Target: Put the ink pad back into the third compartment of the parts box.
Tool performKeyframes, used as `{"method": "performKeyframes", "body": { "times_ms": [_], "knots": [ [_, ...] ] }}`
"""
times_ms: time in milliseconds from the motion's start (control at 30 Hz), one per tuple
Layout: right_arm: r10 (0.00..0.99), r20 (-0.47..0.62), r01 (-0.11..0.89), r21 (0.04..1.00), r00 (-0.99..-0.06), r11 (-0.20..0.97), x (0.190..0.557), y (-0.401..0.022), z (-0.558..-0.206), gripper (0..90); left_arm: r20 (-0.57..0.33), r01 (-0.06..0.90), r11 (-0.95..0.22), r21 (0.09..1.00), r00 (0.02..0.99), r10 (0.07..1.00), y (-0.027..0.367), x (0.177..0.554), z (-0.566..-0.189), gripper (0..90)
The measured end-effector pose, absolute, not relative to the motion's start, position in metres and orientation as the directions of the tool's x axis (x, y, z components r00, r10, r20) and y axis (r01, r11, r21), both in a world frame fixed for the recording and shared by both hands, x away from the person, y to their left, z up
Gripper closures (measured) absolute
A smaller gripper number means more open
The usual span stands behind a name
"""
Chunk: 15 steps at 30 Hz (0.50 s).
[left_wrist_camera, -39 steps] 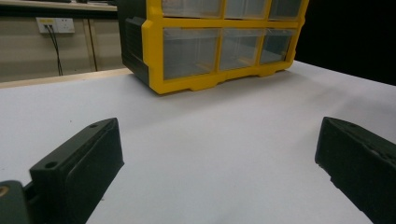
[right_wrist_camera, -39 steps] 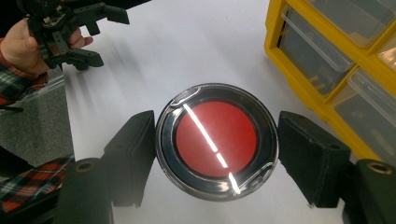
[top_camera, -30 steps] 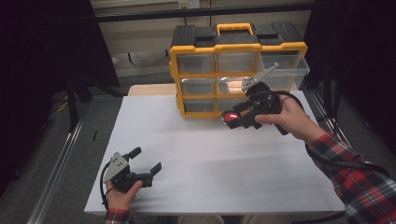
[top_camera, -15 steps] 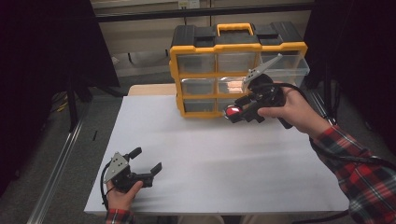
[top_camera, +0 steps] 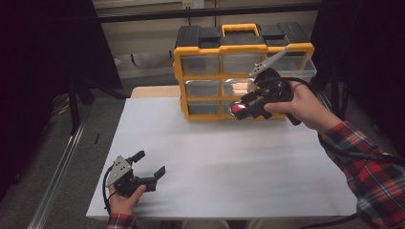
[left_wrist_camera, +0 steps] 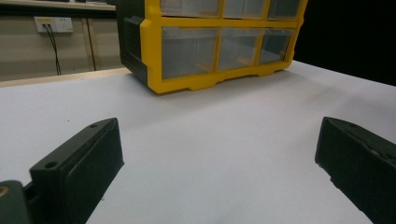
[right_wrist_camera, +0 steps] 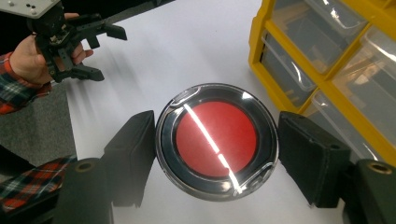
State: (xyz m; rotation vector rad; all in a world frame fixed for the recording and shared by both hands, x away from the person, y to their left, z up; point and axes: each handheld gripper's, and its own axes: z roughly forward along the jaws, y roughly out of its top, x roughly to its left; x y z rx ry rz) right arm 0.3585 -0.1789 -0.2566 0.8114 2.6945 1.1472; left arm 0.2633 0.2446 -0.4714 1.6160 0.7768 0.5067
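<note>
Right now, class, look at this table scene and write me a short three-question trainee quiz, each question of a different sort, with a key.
1. True or false: the right gripper holds a round red disc in a clear plastic case.
2. The left gripper's fingers are: A open and holding nothing, B shut on a drawer, C shut on a cable.
3. What colour is the frame of the drawer organiser with clear plastic drawers?

Key: 1 true. 2 A. 3 yellow, with a black top.

White rectangular table top [top_camera: 229,162]; grey floor [top_camera: 52,157] at its left; white wall socket [left_wrist_camera: 53,24] behind.
</note>
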Motion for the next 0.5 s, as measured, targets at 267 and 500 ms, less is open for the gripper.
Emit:
{"method": "performKeyframes", "body": {
  "times_ms": [267, 500],
  "knots": [
    [0.521, 0.113, 0.445, 0.689, -0.846, 0.572, 0.360, -0.182, -0.248, 30.2, -0.085, 0.200, -0.072, 0.977, 0.680, 0.728, 0.245, 0.264, -0.471, 0.9],
    [0.533, 0.107, 0.450, 0.688, -0.839, 0.570, 0.363, -0.185, -0.239, 30.2, -0.090, 0.202, -0.069, 0.977, 0.681, 0.727, 0.245, 0.263, -0.471, 0.9]
  ]
}}
